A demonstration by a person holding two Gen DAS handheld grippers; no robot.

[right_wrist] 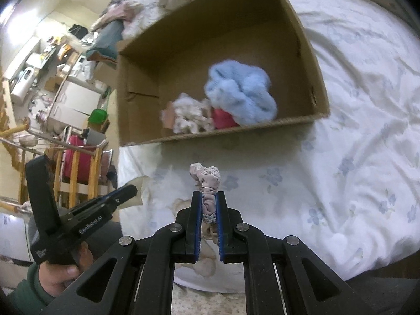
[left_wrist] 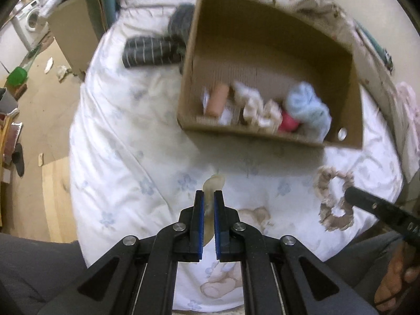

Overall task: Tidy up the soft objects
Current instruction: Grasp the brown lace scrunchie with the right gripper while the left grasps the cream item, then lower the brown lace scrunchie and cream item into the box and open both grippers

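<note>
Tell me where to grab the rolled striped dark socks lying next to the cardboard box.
Judging by the left wrist view, grip the striped socks across the roll's middle, coming from above. The roll lies flat on the bed with one end against the cardboard box, so a sideways approach there looks blocked.

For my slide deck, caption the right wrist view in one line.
Right tool grips a pink scrunchie above the bed, facing a cardboard box of soft items.

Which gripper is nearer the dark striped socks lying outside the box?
Left. The left gripper, shut on a thin beige item, faces the striped socks beyond the cardboard box's left wall. The right gripper, shut on the scrunchie, sits farther right.
</note>
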